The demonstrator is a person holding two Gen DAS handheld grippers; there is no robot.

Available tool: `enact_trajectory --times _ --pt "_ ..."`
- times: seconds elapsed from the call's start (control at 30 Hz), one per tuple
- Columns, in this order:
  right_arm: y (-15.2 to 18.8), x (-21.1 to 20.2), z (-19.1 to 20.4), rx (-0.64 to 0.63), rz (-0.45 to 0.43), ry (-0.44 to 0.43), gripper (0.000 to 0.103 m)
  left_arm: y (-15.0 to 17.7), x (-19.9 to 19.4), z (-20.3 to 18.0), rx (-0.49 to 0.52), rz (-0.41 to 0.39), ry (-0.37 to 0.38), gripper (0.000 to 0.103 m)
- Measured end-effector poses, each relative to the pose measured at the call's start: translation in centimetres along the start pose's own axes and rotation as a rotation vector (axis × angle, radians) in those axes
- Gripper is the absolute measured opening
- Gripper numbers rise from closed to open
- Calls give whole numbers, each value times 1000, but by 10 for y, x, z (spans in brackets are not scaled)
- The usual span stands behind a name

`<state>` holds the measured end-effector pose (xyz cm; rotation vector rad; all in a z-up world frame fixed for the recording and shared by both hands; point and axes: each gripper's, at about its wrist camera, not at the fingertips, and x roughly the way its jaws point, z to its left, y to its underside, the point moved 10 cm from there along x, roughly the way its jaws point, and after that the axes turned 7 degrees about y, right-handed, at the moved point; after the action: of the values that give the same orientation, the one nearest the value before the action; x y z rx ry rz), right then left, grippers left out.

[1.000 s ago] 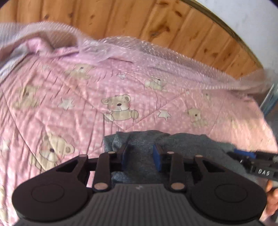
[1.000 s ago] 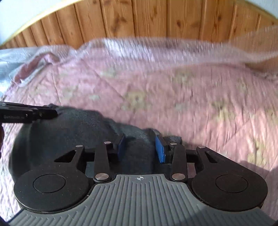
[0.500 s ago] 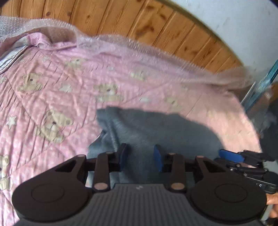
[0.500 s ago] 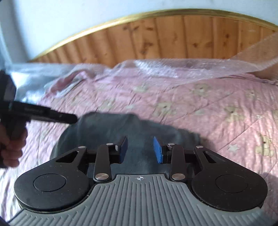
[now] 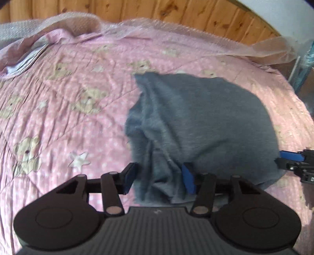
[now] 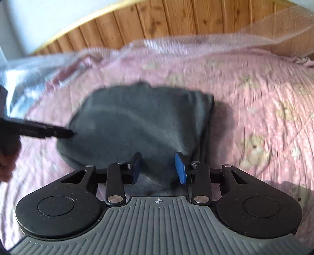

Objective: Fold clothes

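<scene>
A grey garment [image 5: 206,117] lies in a rough fold on the pink bear-print quilt [image 5: 58,117]. My left gripper [image 5: 159,177] is at its near left edge. The jaws are opening, and bunched cloth sits loosely between the pads without being pressed. In the right wrist view the garment [image 6: 137,117] spreads ahead of my right gripper [image 6: 159,168]. Its jaws are easing open, but a raised fold of the cloth still fills the gap between the pads. The right gripper [image 5: 284,159] also shows at the garment's near right corner, and the left gripper [image 6: 68,133] enters from the left.
Clear bubble wrap [image 5: 176,27] lies crumpled along the far edge of the quilt, under a wooden headboard [image 5: 176,9]. A hand [image 6: 7,157] holds the left gripper. Bare quilt [image 6: 265,98] stretches to the right of the garment. A metal post [image 5: 294,66] stands at the right.
Both grippers have drawn back towards the near side, so more of the garment shows ahead of them. The left jaws have spread wider around the cloth.
</scene>
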<state>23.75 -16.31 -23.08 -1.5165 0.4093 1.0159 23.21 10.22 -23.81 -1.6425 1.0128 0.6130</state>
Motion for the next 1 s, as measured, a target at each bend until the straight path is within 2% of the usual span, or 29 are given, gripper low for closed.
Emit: enact_trajectory --times 0.03,0.1,0.17,0.23,0.3,0.33,0.37,0.43,0.5,0.53,0.6,0.67,0.73,0.77,0.83,0.87,0.9,0.93,0.97,1.0 --pt "3 -1 -6 27 -4 -4 39 -1 -7 2 -13 -17 -1 57" --pt "1 -14 -18 67 -7 59 48 -5 -26 -1 -19 -55 11 54" --pt "-4 -34 -13 61 -60 62 47 -8 -38 -11 -7 -80 45 54" --pt "-8 -48 -4 51 -97 45 48 -6 -35 -23 18 -73 73 55" --pt "-7 -41 11 9 -84 -1 53 3 -20 -24 40 -20 28 55" --pt "-2 -33 9 -3 -57 16 52 9 -14 -19 47 9 -16 56" --pt "4 -26 4 -12 -27 41 51 16 -10 -13 52 33 -62 60" --pt "16 -11 -5 -31 35 91 58 21 -19 -5 -23 22 -56 59" --pt "15 -26 -16 62 20 79 61 27 -36 6 -205 -12 9 60" --pt "15 -33 -21 125 12 47 61 31 -42 10 -302 -28 54 61" --pt "17 -41 -30 279 4 -42 66 42 -44 12 -501 -54 159 67" --pt "26 -36 -37 468 21 -123 68 51 -37 13 -655 -75 222 67" --pt "36 -30 -44 667 41 -196 68 55 -28 12 -749 -114 253 68" --pt "43 -25 -47 774 52 -229 68 53 -26 11 -763 -132 255 72" --pt "49 -15 -45 910 58 -270 68 44 -26 8 -749 -166 242 73" --pt "52 -10 -44 974 60 -289 69 40 -26 7 -741 -183 236 63" --pt "51 -6 -44 1000 52 -284 68 36 -25 5 -734 -200 230 43" --pt "50 -1 -45 1018 43 -274 63 30 -25 2 -695 -203 209 31" --pt "44 5 -45 1004 25 -255 36 26 -26 -1 -651 -201 193 12" --pt "39 8 -45 981 20 -225 22 23 -29 -3 -616 -202 184 13"
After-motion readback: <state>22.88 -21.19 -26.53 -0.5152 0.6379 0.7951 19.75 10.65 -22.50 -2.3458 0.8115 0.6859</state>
